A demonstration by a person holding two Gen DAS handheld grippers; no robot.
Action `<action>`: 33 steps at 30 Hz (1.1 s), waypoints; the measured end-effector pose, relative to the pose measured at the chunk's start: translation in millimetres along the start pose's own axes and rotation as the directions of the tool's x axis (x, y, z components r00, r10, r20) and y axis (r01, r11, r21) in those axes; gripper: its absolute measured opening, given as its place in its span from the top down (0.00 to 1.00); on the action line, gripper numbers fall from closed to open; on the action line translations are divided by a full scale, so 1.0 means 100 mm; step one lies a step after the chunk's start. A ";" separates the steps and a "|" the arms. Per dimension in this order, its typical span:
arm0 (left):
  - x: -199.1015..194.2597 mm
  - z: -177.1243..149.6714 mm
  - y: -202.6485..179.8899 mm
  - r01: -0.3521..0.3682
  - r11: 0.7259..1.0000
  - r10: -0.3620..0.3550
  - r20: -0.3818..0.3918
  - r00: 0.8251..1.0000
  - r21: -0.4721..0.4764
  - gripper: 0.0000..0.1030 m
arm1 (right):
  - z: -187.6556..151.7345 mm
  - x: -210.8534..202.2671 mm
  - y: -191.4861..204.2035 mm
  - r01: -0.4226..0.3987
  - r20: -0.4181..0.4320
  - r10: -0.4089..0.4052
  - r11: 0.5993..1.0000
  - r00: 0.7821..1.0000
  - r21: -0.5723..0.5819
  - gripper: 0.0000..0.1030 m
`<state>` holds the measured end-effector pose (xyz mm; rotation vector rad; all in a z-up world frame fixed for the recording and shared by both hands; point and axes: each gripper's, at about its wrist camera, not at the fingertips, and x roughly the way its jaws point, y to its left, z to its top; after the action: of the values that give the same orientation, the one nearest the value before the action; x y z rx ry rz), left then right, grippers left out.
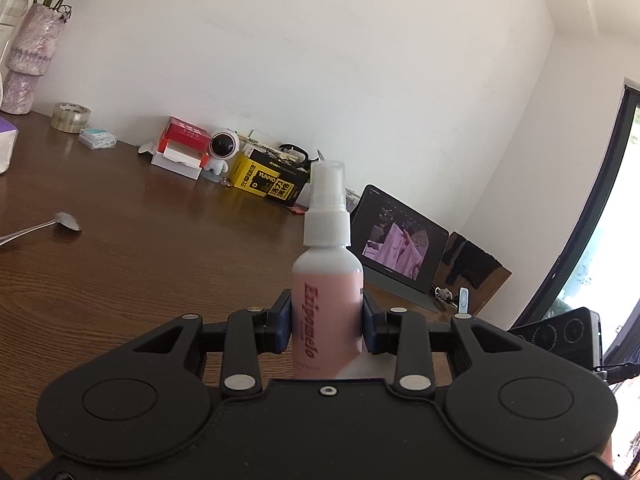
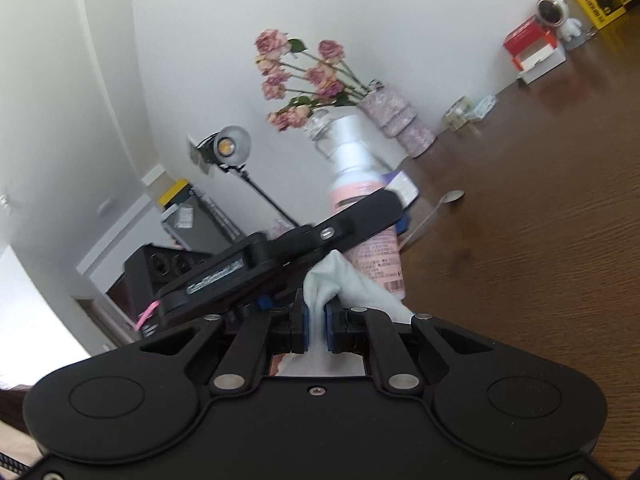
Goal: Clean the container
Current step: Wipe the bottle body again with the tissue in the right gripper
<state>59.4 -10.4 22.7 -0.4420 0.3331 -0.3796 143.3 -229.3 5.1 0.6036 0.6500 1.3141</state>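
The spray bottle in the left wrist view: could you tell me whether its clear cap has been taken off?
No, the spray bottle, clamped upright in the left gripper, has its clear cap over the nozzle.

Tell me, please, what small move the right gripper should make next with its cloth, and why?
Probably slide the cloth along the spray bottle label. The left gripper is shut on the bottle and holds it upright above the table, while the right gripper pinches the cloth, whose bunched end already lies against the bottle's lower side, so wiping looks like the natural next step.
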 end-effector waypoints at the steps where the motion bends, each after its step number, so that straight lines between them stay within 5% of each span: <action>1: -0.01 0.01 0.00 0.003 1.000 -0.003 -0.002 1.000 -0.001 0.67 | 0.01 -0.01 -0.02 0.012 0.004 -0.012 1.000 1.000 0.005 0.91; 9: 0.05 0.01 -0.01 -0.029 0.999 0.030 -0.033 0.999 0.033 0.67 | 0.00 -0.06 -0.10 0.045 0.015 -0.045 0.999 0.999 0.030 0.91; 18: 0.12 0.18 0.02 -0.215 0.962 0.220 -0.016 0.975 0.167 0.67 | 0.01 -0.27 -0.20 0.144 0.071 -0.147 0.988 0.987 0.048 0.91; 24: 0.52 0.33 0.10 -0.401 0.863 0.424 -0.010 0.906 0.307 0.67 | 0.11 -0.50 -0.19 0.282 0.183 -0.278 0.959 0.943 0.005 0.91; 33: 1.16 0.40 0.30 -0.479 0.798 0.533 -0.060 0.844 0.366 0.67 | 0.13 -0.57 -0.15 0.347 0.231 -0.328 0.937 0.916 -0.046 0.91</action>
<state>184.7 -20.3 16.1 0.0306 0.5182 0.0639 155.5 -288.7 8.3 0.5302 0.4860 0.9302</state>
